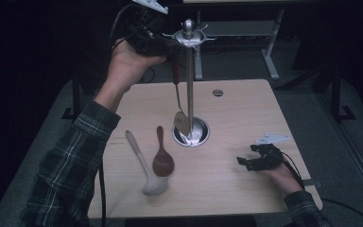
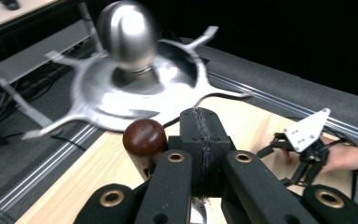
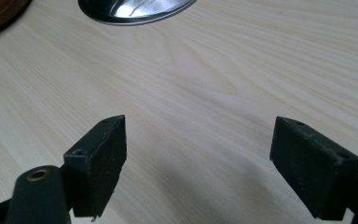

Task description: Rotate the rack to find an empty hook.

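A dim lab or workshop: a pale wooden table with a cable grommet stands on grey carpet, metal-framed benches behind it, while a person in a plaid sleeve works with camera-fitted, cabled handheld grippers.

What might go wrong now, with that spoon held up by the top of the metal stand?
1. The left hand-held gripper holds the hanging spoon close beside the stand's hooks; a nudge might tip the stand.
2. The spoon's round wooden end sits beside the shut jaws, so it may slip.
3. If dropped, it could strike the wooden spoon below.
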`<state>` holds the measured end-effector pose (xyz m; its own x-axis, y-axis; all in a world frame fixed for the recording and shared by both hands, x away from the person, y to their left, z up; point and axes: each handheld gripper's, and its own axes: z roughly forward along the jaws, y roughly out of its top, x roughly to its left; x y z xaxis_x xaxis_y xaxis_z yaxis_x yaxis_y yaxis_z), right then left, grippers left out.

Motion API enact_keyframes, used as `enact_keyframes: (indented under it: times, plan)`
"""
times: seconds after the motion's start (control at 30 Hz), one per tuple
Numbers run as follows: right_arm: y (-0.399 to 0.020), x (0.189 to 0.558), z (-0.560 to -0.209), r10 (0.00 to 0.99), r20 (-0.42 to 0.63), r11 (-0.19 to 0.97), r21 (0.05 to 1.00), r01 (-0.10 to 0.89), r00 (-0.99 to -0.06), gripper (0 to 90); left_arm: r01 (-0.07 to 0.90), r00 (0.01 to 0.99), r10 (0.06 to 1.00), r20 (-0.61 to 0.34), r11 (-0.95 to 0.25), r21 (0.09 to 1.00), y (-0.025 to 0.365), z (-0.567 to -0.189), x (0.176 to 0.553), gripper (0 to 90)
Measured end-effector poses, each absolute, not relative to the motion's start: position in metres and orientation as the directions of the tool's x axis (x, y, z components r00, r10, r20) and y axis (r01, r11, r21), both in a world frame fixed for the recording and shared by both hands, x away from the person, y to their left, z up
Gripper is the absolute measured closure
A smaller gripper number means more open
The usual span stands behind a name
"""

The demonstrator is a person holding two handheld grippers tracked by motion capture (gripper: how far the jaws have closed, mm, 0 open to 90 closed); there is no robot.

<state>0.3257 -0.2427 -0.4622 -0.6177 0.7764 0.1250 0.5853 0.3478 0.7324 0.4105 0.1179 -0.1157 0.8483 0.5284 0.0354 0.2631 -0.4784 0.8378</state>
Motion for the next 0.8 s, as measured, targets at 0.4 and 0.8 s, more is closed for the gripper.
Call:
enact_keyframes:
  times: [0.4,0.8]
  plan:
    - [-0.242,0.326,-0.463,0.776,0.122,0.353,0.730,0.585,-0.619,18.2,0.293,0.824,0.567,0.012,-0.445,0.846,0.140,-0.117,0.422,89.9]
    - [-0.242,0.326,-0.463,0.776,0.120,0.355,0.728,0.586,-0.619,18.1,0.291,0.828,0.561,0.002,-0.432,0.854,0.142,-0.119,0.419,89.9]
